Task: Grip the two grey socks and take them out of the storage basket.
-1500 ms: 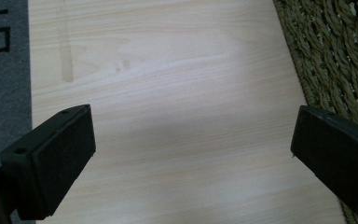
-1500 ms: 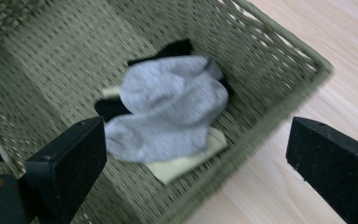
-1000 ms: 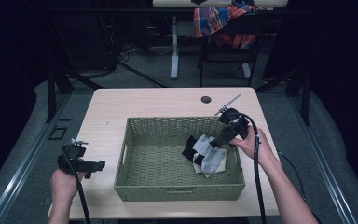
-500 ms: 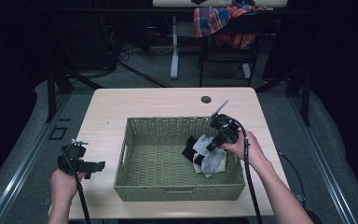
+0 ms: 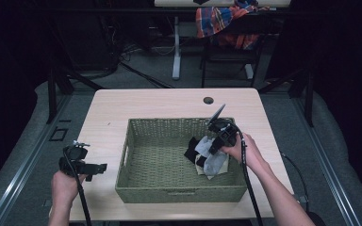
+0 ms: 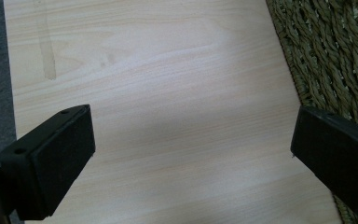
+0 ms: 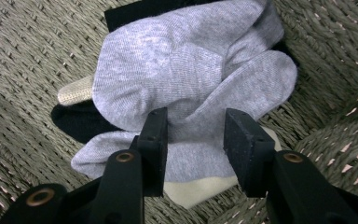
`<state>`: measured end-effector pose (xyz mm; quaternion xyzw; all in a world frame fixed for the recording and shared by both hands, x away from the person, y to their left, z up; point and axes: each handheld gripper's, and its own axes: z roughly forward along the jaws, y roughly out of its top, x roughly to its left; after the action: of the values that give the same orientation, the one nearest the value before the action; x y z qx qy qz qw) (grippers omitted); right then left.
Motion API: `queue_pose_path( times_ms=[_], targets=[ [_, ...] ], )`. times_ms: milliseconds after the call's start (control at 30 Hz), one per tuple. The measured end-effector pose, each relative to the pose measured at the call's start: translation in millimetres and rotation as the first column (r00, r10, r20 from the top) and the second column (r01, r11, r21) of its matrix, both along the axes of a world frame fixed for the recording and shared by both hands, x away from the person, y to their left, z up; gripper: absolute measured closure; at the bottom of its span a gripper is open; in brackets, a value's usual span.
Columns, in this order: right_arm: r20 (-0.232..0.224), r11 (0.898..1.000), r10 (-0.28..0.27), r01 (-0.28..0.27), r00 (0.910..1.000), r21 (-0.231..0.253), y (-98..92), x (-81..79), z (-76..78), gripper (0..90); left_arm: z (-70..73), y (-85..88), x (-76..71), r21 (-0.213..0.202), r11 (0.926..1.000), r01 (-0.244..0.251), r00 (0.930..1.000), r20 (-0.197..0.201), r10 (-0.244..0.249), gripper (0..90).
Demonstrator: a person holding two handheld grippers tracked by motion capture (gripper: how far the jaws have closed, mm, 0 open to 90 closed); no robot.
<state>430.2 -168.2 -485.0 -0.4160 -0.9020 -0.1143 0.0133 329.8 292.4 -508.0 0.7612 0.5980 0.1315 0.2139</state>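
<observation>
While the grey sock [image 7: 186,88] lies bunched on top of a small heap of socks at the right end of the woven basket [image 5: 179,193], the right tongs [image 7: 193,140] straddle a fold of it, jaws part-spread on either side with cloth between them but not yet pinched. A black sock [image 7: 74,122] and a cream one [image 7: 200,192] lie beneath it. This looks like the grasping step: next the jaws need to press together on the fold before any lift. Off to the basket's left, the left tongs [image 6: 191,154] hover spread wide over bare tabletop [image 6: 168,70].
</observation>
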Motion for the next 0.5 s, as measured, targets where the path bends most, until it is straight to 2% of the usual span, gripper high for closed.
queue_pose_path(
  times_ms=[67,133,233,267,400,500],
  targets=[
    [0.001,1.000,-0.029,0.029,0.9996,0.011,1.2,-0.4,-2.9,65.3,-0.2,-0.4,0.0,0.001,1.0000,0.000,1.0000,0.003,0.000,0.0],
    [-0.008,1.000,-0.008,0.008,0.9999,0.001,0.2,1.5,-1.2,65.4,-0.1,-0.6,0.0,0.003,1.0000,0.001,1.0000,0.003,-0.001,0.0],
    [-0.001,1.000,-0.010,0.010,0.9999,0.013,-0.1,1.1,-1.7,68.1,-0.2,-0.7,0.1,0.003,1.0000,0.001,1.0000,0.002,-0.001,0.0],
    [-0.012,1.000,-0.003,0.003,0.9999,-0.002,0.4,1.8,-2.4,73.5,-0.4,-0.8,0.2,0.003,1.0000,0.001,1.0000,0.001,-0.001,0.1],
    [-0.029,1.000,0.000,0.000,0.9996,0.001,1.2,2.7,-5.7,82.8,-0.5,-1.1,0.4,0.004,1.0000,0.005,1.0000,-0.001,-0.005,0.0],
    [-0.029,1.000,0.000,0.000,0.9996,0.003,-0.2,3.2,-6.2,86.3,-0.6,-1.2,0.6,0.005,1.0000,0.007,1.0000,-0.003,-0.007,0.0]
  ],
)
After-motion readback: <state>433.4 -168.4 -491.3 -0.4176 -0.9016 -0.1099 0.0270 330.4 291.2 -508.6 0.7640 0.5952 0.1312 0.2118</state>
